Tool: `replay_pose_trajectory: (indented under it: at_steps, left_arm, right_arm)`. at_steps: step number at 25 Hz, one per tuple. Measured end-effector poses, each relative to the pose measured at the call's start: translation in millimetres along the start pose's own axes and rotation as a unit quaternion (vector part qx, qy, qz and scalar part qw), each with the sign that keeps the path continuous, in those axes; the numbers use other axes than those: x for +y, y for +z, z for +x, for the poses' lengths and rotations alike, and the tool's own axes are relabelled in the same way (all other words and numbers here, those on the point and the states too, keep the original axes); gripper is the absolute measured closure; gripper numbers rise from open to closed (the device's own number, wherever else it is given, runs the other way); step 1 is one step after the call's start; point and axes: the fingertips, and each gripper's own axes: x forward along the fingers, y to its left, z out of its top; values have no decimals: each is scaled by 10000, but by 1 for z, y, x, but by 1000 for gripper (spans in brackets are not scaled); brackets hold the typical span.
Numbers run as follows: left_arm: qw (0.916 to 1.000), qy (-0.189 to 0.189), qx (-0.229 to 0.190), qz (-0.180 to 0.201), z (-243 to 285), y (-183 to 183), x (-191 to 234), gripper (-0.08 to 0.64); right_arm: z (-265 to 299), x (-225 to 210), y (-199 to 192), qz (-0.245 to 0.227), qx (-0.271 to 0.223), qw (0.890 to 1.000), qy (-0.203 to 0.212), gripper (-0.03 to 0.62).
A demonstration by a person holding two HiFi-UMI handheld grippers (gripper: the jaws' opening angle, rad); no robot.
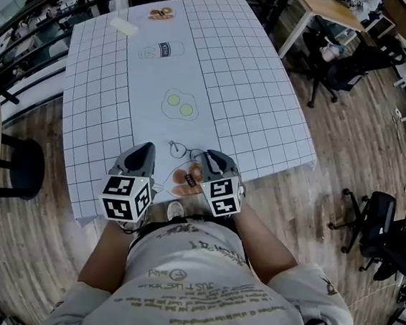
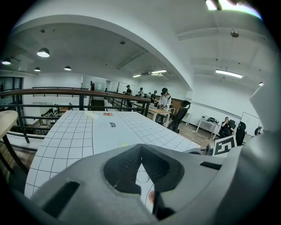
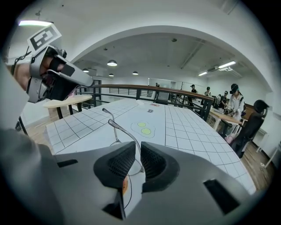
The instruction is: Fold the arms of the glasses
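Thin wire-framed glasses (image 1: pixel 180 149) lie near the front edge of the table with the white gridded cloth (image 1: pixel 94 96), above a brownish printed picture (image 1: pixel 187 179) and on the person's side of a printed pair of fried eggs (image 1: pixel 180 104). In the right gripper view both of the 2 thin metal arms (image 3: pixel 125 134) stand unfolded, rising from the frame and running away from the camera, up and to the left. The frame itself appears to run crosswise between the 2 tools.

The right gripper (image 1: pixel 211 158) is at the glasses' right end; its dark ribbed pads (image 3: pixel 122 161) are drawn in to a narrow slot with the wire of the frame passing down between them, so it appears clamped on the glasses. The left gripper (image 1: pixel 145 152) is just beside the glasses on their left and raised off the cloth; its jaw tips meet and nothing lies between them.

Judgement: the left tool is the free one and sits on the side toward which the arms lean, so the first fold would probably be a push from the left across the frame while the right grip holds the frame steady
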Motion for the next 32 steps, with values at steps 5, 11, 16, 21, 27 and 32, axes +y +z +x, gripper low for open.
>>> replay_pose_trajectory:
  at_steps: [5,11,16,21,27,32]
  left_arm:
    - [10000,4,26,-22,-1,-3,2,548]
    - [9999,36,99,-27,-2,-8,6,548]
    - [9999,47,155,-8,-2,-13,8,548]
    - [9998,88,203,-11,-4,-16,13,548]
    - [9996,93,273,-14,-2,-21,16,548]
    - [9994,100,318,-25,-3,-25,18,548]
  right_arm:
    - [7,5,-2,-132,56,9999,3,545]
    - [17,15,1,-647,28,9979,-7,545]
    - [28,24,2,-915,36,9958,60,545]
    - [36,35,1,-1468,49,9891,132,545]
    - [49,49,-6,-1719,151,9846,268,547]
    - [58,54,-14,-1585,303,9862,375,552]
